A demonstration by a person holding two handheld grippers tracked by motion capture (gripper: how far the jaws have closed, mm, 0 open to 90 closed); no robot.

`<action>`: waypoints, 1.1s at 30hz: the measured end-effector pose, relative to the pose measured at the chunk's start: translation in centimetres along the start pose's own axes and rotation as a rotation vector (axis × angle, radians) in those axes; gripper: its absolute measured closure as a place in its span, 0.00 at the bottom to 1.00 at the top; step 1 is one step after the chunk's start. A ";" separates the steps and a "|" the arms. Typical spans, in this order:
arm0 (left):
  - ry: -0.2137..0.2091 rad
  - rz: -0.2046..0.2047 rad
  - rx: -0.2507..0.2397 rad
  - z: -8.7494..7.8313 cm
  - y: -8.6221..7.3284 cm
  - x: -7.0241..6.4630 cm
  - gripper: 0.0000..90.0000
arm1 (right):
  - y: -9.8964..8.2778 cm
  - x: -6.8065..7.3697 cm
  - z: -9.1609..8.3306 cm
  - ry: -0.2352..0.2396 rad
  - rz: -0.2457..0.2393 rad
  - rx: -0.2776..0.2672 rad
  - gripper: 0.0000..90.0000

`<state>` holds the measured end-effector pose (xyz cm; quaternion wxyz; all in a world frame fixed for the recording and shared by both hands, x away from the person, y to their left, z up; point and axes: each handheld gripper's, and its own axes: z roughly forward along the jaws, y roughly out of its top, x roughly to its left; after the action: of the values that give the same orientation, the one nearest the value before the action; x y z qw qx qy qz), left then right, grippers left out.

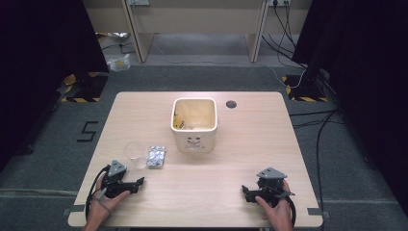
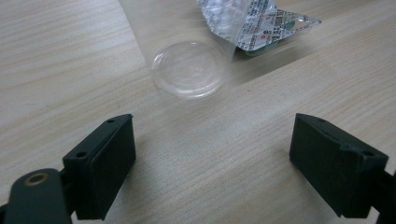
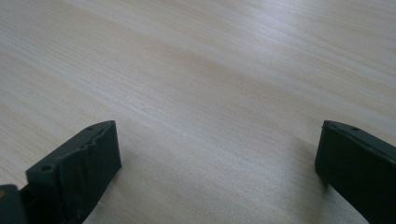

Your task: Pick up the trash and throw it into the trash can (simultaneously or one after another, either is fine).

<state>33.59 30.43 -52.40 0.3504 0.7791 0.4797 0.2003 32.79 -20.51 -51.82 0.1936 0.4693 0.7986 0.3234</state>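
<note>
A clear plastic cup [image 1: 134, 153] stands on the wooden table [image 1: 250, 144] at the left, with a silver blister pack [image 1: 156, 157] lying right beside it. The left gripper view looks at the cup [image 2: 189, 67] just ahead of the jaws, the blister pack [image 2: 261, 23] behind it. My left gripper [image 1: 139, 183] rests near the front left edge, open, nothing between its jaws [image 2: 212, 161]. My right gripper [image 1: 246, 192] rests at the front right, open over bare wood [image 3: 217, 158]. A cream square bin [image 1: 194, 124] stands mid-table.
A small round hole [image 1: 231, 104] sits in the table behind the bin. Cables [image 1: 317, 139] run over the floor at the right. A desk frame [image 1: 197, 24] stands beyond the table. Black curtains flank both sides.
</note>
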 end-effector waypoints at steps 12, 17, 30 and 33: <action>-0.001 -0.001 -0.002 0.0 0.0 0.0 0.15 | 0.0 0.0 0.0 0.006 -0.005 0.002 0.01; -0.011 -0.013 -0.007 -0.1 0.0 0.2 0.16 | 0.0 0.0 0.0 0.010 -0.012 0.002 0.01; -0.034 -0.025 -0.039 -1.4 1.2 0.5 0.19 | 0.0 0.0 0.0 0.010 -0.012 0.002 0.01; -0.031 -0.016 -0.042 -1.8 1.7 0.6 0.19 | 0.0 0.0 0.0 0.010 -0.012 0.002 0.01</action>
<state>33.71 31.10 -49.99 0.3756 0.7707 0.4762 0.1954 32.76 -20.48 -51.80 0.1913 0.4631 0.8027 0.3235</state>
